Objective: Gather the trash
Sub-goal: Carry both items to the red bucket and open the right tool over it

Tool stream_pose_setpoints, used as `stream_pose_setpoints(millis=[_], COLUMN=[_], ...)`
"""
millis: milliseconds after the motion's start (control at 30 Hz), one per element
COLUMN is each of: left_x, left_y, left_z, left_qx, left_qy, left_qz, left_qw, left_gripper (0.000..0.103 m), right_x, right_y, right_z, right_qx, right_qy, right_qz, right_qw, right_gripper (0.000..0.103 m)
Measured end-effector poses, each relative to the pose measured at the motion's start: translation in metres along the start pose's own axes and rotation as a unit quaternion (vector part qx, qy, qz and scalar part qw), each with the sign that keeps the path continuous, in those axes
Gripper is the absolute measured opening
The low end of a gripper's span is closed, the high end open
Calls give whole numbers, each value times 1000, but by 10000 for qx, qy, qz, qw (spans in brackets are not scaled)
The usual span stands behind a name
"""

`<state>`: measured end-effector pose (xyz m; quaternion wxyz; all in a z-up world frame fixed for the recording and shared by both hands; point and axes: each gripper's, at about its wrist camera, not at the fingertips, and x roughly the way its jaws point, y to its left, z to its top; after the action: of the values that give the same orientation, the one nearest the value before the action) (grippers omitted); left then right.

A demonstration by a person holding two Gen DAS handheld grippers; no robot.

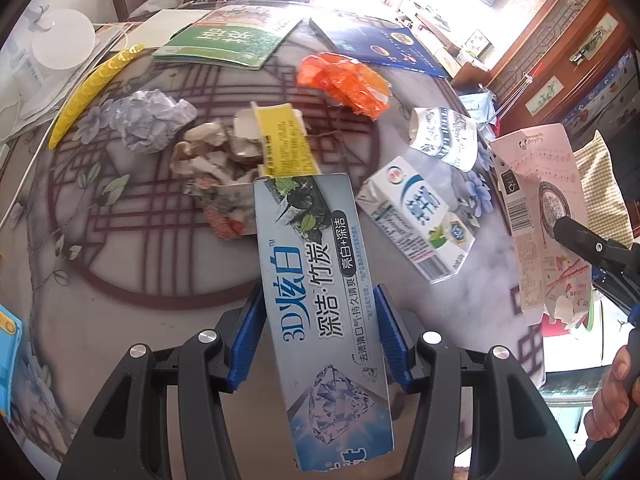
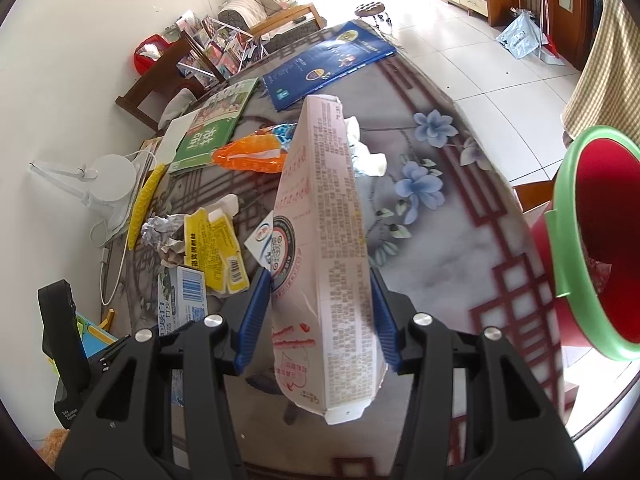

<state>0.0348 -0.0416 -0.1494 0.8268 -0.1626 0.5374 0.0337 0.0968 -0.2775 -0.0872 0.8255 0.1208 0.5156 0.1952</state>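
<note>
Grippers clamp toothpaste box [image 1: 320, 300], pink carton [image 2: 328, 264].

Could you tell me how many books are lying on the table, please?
2: a green book at the far edge and a blue book beside it, to its right. Others may be hidden in the paper stacks at the far left.

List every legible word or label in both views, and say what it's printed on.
"3D炫白", "深洁·竹炭", "亮白+深洁": blue-grey cardboard toothpaste box in the left gripper.
Pink flattened carton in the right gripper: print too small.
White milk carton, green book: blurred.
</note>
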Motion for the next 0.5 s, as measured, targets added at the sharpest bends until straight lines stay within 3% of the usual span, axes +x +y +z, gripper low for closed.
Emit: stream_pose_setpoints(millis=[500], left_x=[2], left_y=[-64], left_z=[1], left_qx=[120], left_qy=[-115], left_qz=[77], left_qw=[9998], left_gripper=[51], right_x=[-13], right_y=[-46], right_z=[13], right_qx=[28], right_qy=[54], right_qz=[223], right_qw=[9997], right_gripper=[48])
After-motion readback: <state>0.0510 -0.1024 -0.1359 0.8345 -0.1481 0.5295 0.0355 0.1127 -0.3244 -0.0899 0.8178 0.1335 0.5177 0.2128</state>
